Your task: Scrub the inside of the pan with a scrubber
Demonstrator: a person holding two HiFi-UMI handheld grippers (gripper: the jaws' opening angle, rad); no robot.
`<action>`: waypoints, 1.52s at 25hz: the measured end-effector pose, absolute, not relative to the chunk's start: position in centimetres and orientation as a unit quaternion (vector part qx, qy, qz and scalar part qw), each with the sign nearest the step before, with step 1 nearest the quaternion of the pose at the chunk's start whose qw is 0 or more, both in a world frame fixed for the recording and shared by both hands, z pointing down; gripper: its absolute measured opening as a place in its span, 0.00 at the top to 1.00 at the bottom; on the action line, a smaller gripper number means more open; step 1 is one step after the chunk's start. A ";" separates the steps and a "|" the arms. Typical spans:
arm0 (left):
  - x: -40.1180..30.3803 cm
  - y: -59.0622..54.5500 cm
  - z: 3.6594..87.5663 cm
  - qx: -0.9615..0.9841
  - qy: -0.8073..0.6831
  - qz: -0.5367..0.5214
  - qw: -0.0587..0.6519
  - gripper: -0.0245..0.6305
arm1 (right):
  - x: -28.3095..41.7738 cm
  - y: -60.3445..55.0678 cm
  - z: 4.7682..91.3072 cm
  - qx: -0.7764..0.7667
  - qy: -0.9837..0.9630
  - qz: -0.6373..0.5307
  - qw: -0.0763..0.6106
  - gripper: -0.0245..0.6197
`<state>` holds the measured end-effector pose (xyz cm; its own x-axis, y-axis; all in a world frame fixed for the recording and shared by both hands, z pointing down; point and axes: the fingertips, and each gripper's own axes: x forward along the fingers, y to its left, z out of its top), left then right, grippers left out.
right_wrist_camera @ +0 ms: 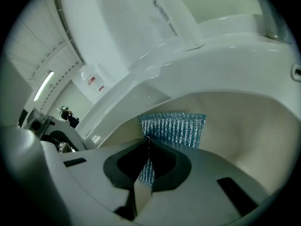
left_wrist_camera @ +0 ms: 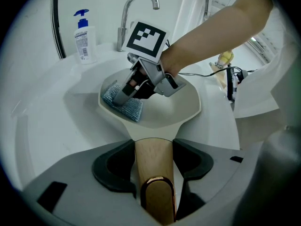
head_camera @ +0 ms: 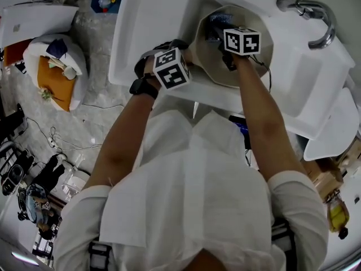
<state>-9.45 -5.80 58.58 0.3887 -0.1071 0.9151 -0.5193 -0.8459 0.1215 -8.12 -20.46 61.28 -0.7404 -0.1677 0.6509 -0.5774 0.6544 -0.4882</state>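
Note:
A cream pan [head_camera: 210, 66] with a wooden handle [left_wrist_camera: 151, 147] sits in the white sink [head_camera: 141, 33]. My left gripper [left_wrist_camera: 153, 163] has its jaws on either side of that handle, with the dark pads against the wood. Inside the pan, my right gripper [head_camera: 219, 35] is shut on a blue mesh scrubber [right_wrist_camera: 176, 128] and holds it against the pan's far-left inner wall [right_wrist_camera: 235, 135]. In the left gripper view the scrubber [left_wrist_camera: 129, 108] lies flat on the pan's inside [left_wrist_camera: 178, 109], under the right gripper [left_wrist_camera: 124, 95].
A chrome tap [left_wrist_camera: 136, 4] stands behind the basin, with a blue-capped soap bottle [left_wrist_camera: 83, 34] to its left. Another white basin edge [head_camera: 333, 140] lies to the right. On the floor at left are a white and orange bag [head_camera: 56, 72] and loose cables [head_camera: 56, 140].

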 end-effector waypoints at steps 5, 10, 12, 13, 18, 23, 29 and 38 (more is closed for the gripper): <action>-9.5 -5.7 58.4 0.809 -0.191 0.518 0.202 0.56 | -9.6 -16.6 60.6 0.145 -0.867 0.363 0.310 0.94; -9.4 -5.7 58.3 0.809 -0.188 0.518 0.204 0.57 | -9.0 -12.3 60.3 0.058 -0.852 0.380 0.354 0.94; -9.5 -5.8 58.3 0.808 -0.189 0.520 0.203 0.57 | -8.5 -10.4 60.4 0.020 -0.842 0.382 0.380 0.94; -9.5 -5.8 58.3 0.807 -0.190 0.521 0.204 0.57 | -8.0 -9.4 60.5 0.003 -0.836 0.384 0.392 0.94; -9.4 -5.8 58.2 0.806 -0.191 0.522 0.203 0.57 | -5.4 -6.3 60.2 -0.041 -0.802 0.408 0.435 0.94; -9.6 -5.9 58.1 0.805 -0.193 0.522 0.207 0.57 | -2.2 -4.3 60.6 -0.076 -0.772 0.390 0.496 0.94; -9.5 -5.9 58.1 0.804 -0.199 0.521 0.205 0.57 | 2.8 -3.6 61.7 -0.088 -0.730 0.345 0.584 0.94; -9.4 -6.0 58.1 0.804 -0.198 0.522 0.206 0.57 | 7.2 -5.6 63.4 -0.077 -0.672 0.280 0.681 0.94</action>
